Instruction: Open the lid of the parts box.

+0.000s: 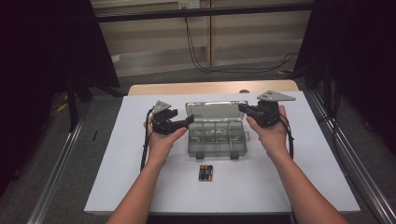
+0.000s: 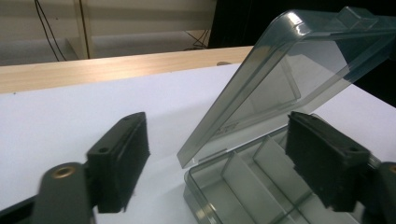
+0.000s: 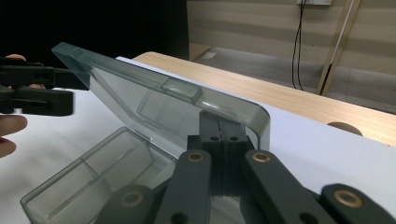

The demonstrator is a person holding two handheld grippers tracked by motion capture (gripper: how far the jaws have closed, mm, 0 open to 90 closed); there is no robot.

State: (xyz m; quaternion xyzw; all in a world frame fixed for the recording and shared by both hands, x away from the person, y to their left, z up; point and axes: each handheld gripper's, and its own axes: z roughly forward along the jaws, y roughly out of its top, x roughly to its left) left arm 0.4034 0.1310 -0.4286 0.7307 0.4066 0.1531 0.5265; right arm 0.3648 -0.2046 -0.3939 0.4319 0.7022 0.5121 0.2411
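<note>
Box (image 1: 217,140) sits mid-bench, lid (image 1: 215,111) raised toward the far edge. Right gripper (image 3: 223,140): jaws pressed together against the lid's corner. Left gripper (image 2: 219,163): jaws spread, astride the box's left corner, pads clear. Batteries (image 1: 206,172) lie near the front edge.

Clear grey compartment box (image 1: 216,135) sits mid-table, lid (image 1: 215,112) raised.

In the high view the contents of the clear box (image 1: 217,135) are too small to tell, as are the markings on the batteries (image 1: 206,172) near the desk's front edge. The left gripper view cuts off the box's front part, and the right gripper (image 3: 223,135) hides the lid's (image 3: 154,100) corner.
</note>
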